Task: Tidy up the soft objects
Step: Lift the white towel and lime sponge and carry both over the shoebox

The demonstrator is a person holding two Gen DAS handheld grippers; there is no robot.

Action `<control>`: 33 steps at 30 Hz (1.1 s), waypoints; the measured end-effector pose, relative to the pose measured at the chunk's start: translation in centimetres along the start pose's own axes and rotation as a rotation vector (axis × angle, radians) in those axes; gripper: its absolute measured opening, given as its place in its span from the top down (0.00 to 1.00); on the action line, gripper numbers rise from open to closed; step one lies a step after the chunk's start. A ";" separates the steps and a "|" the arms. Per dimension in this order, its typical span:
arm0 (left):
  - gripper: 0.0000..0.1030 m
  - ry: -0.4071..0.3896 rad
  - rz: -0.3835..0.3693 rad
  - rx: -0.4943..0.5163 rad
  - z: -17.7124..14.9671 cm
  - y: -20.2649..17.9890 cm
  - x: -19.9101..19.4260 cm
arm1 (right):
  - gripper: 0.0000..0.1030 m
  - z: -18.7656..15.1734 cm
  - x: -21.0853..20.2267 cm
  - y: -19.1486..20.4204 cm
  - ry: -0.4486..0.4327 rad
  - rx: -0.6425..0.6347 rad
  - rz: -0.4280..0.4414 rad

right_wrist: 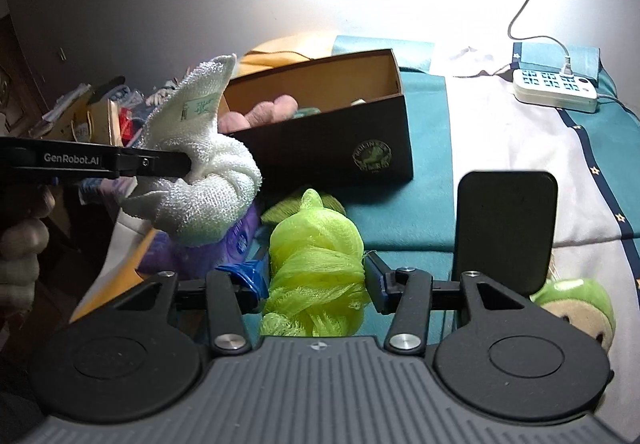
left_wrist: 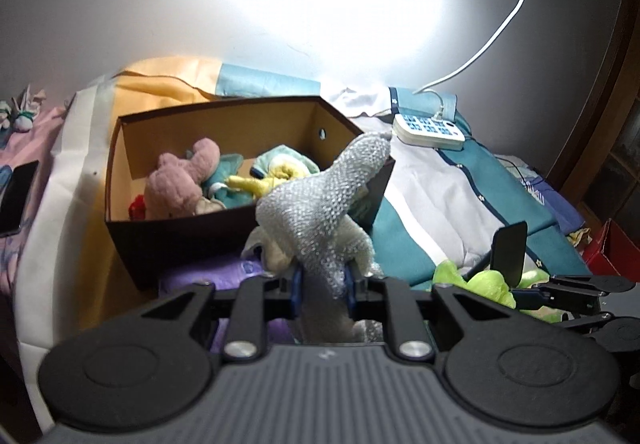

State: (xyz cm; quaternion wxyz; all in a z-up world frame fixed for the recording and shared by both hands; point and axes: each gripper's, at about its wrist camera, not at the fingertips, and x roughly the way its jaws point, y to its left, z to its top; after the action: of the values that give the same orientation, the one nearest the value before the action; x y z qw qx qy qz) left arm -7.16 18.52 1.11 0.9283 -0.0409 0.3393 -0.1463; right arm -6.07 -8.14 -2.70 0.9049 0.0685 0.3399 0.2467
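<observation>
My left gripper [left_wrist: 322,280] is shut on a white knitted cloth [left_wrist: 320,204], held up just in front of the brown cardboard box [left_wrist: 180,240]; it also shows in the right wrist view [right_wrist: 208,172]. The box holds a pink plush [left_wrist: 180,184] and yellow and teal plush toys [left_wrist: 272,172]. My right gripper [right_wrist: 316,280] has its jaws around a lime green mesh pouf [right_wrist: 316,256] lying on the bed, touching both sides. A purple soft item [right_wrist: 236,236] lies under the cloth.
A white power strip [right_wrist: 556,88] with a cable lies on the bedcover at the back right. A green plush [right_wrist: 576,304] lies at the right. A phone [left_wrist: 18,196] lies at the far left. The wall stands behind the box.
</observation>
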 end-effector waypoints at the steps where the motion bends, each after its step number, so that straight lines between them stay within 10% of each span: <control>1: 0.83 -0.012 0.002 -0.006 0.6 0.3 -0.1 | 0.68 0.7 0.0 0.1 -0.016 0.004 0.015; 13: 0.83 -0.135 0.079 -0.019 7.4 3.7 0.9 | 0.68 9.6 2.6 -0.9 -0.168 0.070 0.126; 26: 0.82 -0.060 0.142 -0.096 9.3 6.4 9.5 | 0.68 13.6 7.2 -1.6 -0.219 0.101 0.053; 30: 0.77 -0.010 0.180 -0.115 8.9 7.0 12.2 | 0.68 14.0 8.3 -1.8 -0.216 0.103 0.051; 33: 0.54 0.004 0.211 -0.122 8.7 7.3 12.8 | 0.68 14.2 9.3 -1.7 -0.206 0.088 0.043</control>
State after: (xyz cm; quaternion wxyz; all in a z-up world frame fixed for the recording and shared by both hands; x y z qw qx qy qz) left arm 9.52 21.41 -1.44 0.9337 -0.0609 0.3519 -0.0271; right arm 9.82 -4.46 2.19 0.9257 0.1404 0.2541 0.2423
